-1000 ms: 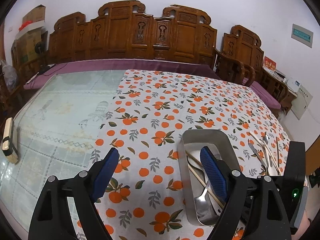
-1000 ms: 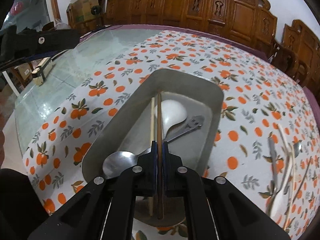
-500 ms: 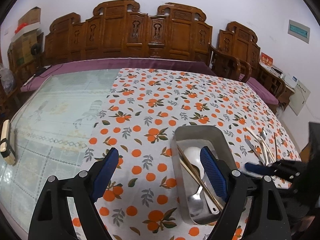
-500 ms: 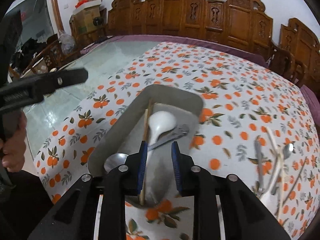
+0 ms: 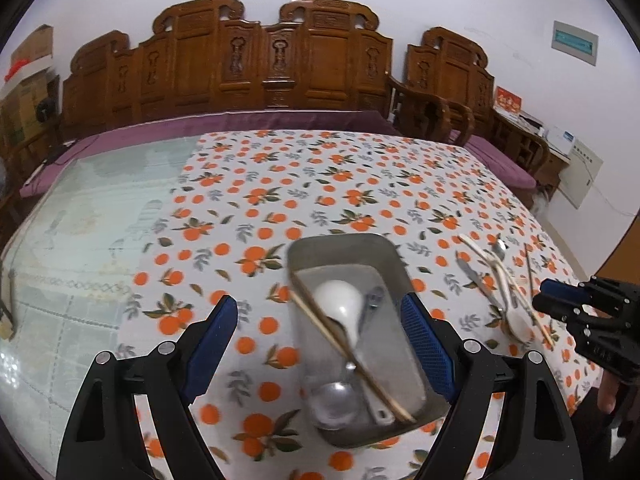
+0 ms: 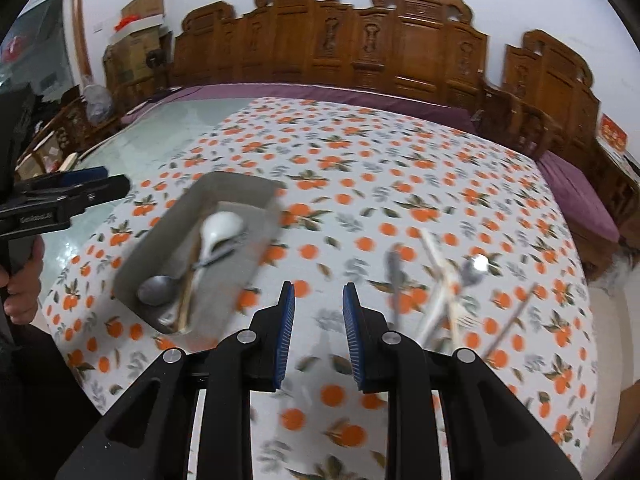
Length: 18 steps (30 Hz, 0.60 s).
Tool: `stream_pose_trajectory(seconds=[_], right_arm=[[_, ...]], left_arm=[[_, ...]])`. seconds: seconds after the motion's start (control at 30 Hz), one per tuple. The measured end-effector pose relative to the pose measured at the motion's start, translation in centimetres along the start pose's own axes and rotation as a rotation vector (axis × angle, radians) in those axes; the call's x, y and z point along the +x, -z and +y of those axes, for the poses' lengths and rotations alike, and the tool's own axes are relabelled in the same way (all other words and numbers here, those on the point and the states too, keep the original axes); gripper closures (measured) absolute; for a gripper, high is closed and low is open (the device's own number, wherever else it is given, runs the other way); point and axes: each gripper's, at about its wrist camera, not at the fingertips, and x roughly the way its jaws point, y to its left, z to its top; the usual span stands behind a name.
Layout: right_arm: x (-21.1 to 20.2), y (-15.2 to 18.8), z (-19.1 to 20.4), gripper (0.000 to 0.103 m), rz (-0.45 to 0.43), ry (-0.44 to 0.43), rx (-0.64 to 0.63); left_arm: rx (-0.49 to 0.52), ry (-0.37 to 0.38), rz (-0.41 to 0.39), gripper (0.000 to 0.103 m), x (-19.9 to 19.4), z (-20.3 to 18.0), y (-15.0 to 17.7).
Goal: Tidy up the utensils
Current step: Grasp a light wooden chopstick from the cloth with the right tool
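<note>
A metal tray (image 5: 396, 264) sits on the orange-print tablecloth and holds a white spoon (image 5: 340, 304), a metal spoon (image 5: 334, 400), a small knife and chopsticks (image 5: 348, 348). The tray also shows in the right wrist view (image 6: 168, 220). A pile of loose utensils (image 5: 500, 292) lies right of the tray; in the right wrist view the pile (image 6: 440, 280) is ahead to the right. My left gripper (image 5: 320, 340) is open and empty, above the tray's left part. My right gripper (image 6: 318, 332) is partly open and empty, between tray and pile.
The tablecloth (image 5: 320, 184) covers the right part of a glass-topped table (image 5: 100, 208). A small wooden-handled object (image 5: 6, 312) lies at the table's left edge. Carved wooden chairs (image 5: 260, 64) line the far side. The near table edge is close below both grippers.
My right gripper let go of the chopstick into the tray, opened, and swung right toward the loose pile. My left gripper stayed open and pulled back a little.
</note>
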Motion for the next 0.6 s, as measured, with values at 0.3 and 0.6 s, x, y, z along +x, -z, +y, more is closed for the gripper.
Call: stream_pose_trajectory(seconds=[0.3, 0.6], right_arm=[[-1.2, 3.4, -6.9, 0.076, 0.049, 0.092, 0.026], [0.7, 6.9, -10.1, 0.076, 0.112, 0.064, 0.048]], left_arm=[[0.03, 0.068, -0.009, 0.023, -0.2, -4.9, 0.4], [0.042, 0.076, -0.003, 0.023, 0.3, -8.5, 1.0]])
